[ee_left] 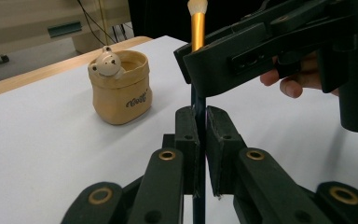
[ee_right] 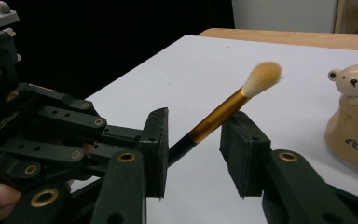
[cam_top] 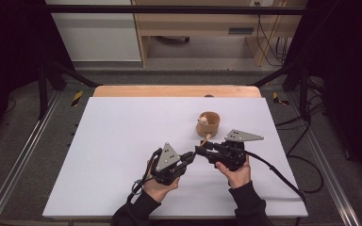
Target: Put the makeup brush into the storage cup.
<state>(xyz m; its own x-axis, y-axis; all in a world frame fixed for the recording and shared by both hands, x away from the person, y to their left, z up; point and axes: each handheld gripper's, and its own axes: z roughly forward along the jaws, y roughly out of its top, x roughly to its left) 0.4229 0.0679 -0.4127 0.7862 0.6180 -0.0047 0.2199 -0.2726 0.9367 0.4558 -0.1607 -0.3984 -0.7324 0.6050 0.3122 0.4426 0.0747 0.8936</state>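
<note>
Left tool [ee_left: 200, 140] is clamped tight on the brush [ee_right: 223, 114] handle; right tool [ee_right: 193, 149] sits around it, pads not touching yet. Bear pot [ee_left: 120, 86] stands just beyond on the worktop [cam_top: 122, 141].

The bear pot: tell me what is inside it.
A small bear figure leans over the rim of the bear pot. The inner wall near the top looks bare; the bottom is hidden by the pot's own wall.
</note>
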